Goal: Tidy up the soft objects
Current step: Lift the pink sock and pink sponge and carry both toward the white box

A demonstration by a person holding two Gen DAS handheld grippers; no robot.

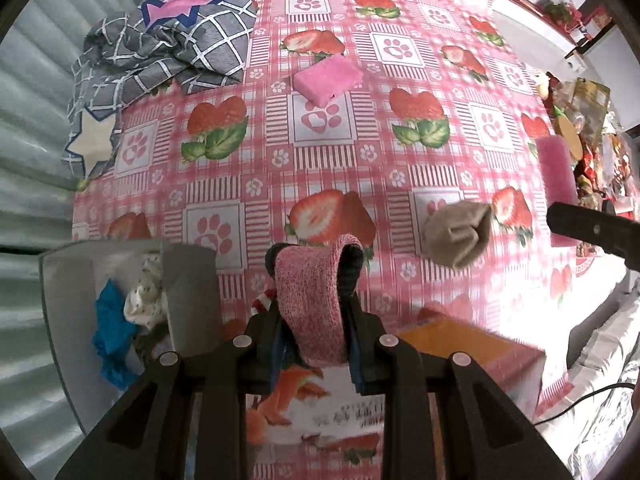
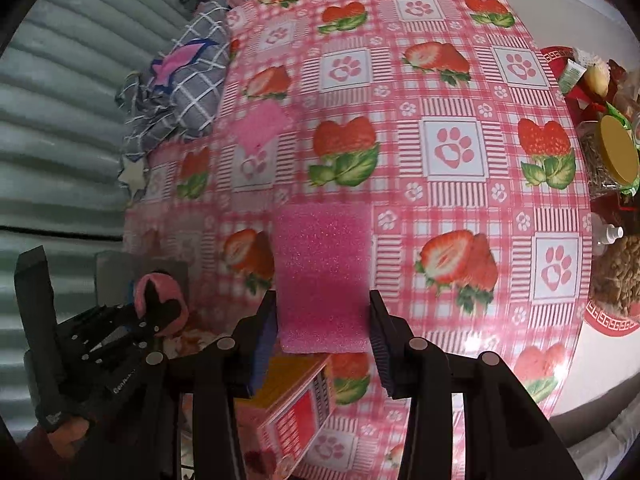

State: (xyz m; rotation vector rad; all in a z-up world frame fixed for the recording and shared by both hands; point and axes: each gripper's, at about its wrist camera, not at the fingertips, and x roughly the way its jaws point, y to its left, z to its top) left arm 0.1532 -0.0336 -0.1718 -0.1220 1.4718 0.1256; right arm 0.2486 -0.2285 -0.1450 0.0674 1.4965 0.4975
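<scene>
My left gripper (image 1: 314,268) points down over the strawberry tablecloth and is shut on a pink knitted sock (image 1: 308,312), which folds over between its pads. In the right wrist view the left gripper (image 2: 162,300) shows at the lower left with the pink sock (image 2: 142,284) in it. My right gripper (image 2: 324,320) is shut on a pink foam sponge (image 2: 324,264), held above the table. The held sponge (image 1: 556,172) also appears at the right edge of the left wrist view. A second pink sponge (image 1: 328,80) and a beige sock (image 1: 456,236) lie on the cloth.
A grey bin (image 1: 192,288) at the near left holds blue and white cloths. An orange box (image 2: 292,396) lies below the right gripper. A grey checked blanket (image 1: 168,40) is heaped at the far left. Jars and packets (image 2: 616,152) crowd the right side.
</scene>
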